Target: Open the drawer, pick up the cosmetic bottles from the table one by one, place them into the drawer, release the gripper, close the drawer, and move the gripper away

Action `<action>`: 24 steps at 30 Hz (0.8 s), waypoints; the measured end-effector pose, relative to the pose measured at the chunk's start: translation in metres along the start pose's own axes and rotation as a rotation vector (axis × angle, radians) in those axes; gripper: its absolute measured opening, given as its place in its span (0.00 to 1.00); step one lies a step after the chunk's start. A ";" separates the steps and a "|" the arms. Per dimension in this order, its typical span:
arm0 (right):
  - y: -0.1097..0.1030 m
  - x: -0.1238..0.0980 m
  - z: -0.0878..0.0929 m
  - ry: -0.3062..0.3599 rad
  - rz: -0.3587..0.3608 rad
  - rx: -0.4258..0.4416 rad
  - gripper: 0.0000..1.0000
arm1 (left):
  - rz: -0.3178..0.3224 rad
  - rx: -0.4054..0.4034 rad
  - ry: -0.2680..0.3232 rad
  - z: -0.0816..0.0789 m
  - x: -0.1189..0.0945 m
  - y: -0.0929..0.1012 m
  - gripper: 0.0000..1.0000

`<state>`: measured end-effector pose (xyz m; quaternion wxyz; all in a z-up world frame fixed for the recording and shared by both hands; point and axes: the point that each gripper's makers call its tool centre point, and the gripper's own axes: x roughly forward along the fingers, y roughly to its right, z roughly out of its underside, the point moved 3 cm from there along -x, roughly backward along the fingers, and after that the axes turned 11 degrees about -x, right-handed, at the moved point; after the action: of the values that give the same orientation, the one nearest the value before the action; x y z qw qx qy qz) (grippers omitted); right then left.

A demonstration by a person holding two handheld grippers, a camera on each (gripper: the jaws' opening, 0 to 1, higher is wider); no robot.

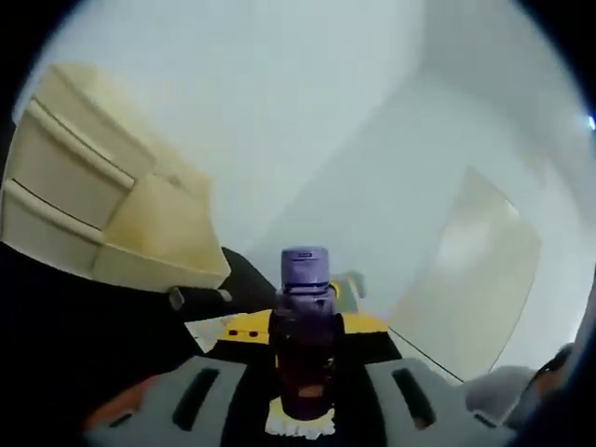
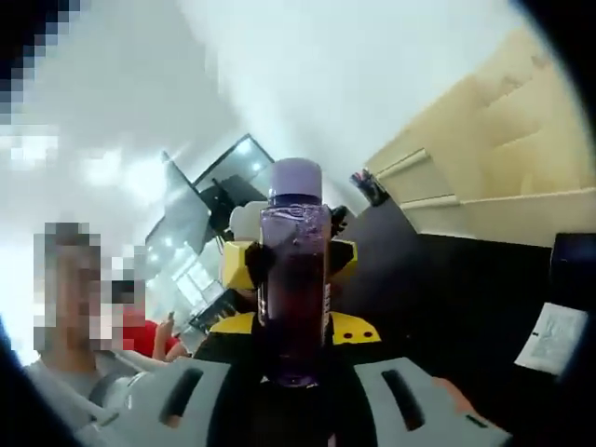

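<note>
Gripping one purple bottle (image 1: pixel 304 326) between both grippers: left gripper (image 1: pixel 303 391) closing on one end, jaws rising on either side of it, cap (image 1: pixel 304 268) pointing away from the camera. Right gripper (image 2: pixel 296 391) clamping the same bottle (image 2: pixel 295 279) from the other side, clear body with dark purple liquid standing upright between its jaws, pale cap (image 2: pixel 295 179) on top. Facing each other across the bottle, each gripper's yellow and black body showing behind it in the other's view. Hanging in the air, well above the dark table (image 2: pixel 447 289). Showing the beige drawer unit (image 1: pixel 93 205) off to the left in the left gripper view, and again (image 2: pixel 494 158) at upper right in the right gripper view. Lying near the right edge, a white packet (image 2: pixel 556 337).
</note>
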<state>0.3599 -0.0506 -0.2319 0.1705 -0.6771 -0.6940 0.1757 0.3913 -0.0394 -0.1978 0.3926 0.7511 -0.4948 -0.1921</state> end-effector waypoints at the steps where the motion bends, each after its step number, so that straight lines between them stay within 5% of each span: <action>1: 0.000 0.000 0.000 0.000 -0.001 -0.019 0.24 | 0.001 0.009 -0.001 0.000 0.000 0.002 0.20; 5: 0.004 -0.011 -0.004 -0.044 0.037 -0.136 0.25 | -0.049 0.102 0.005 -0.001 0.001 0.003 0.20; 9: 0.009 -0.038 -0.020 -0.035 0.077 -0.156 0.30 | -0.102 0.168 0.021 0.002 -0.001 0.002 0.20; 12: 0.014 -0.055 -0.037 0.043 0.136 -0.208 0.34 | -0.054 0.186 0.006 0.006 -0.002 0.008 0.20; 16: -0.001 -0.069 -0.064 0.174 0.108 -0.206 0.34 | 0.024 0.207 -0.042 0.016 -0.003 0.017 0.20; 24: -0.022 -0.060 -0.072 0.131 0.144 -0.361 0.32 | 0.071 0.250 -0.127 0.034 0.005 0.022 0.20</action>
<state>0.3764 -0.1097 -0.1585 0.0780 -0.7544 -0.6516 0.0158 0.3573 -0.0617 -0.2007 0.2706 0.7625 -0.5650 -0.1620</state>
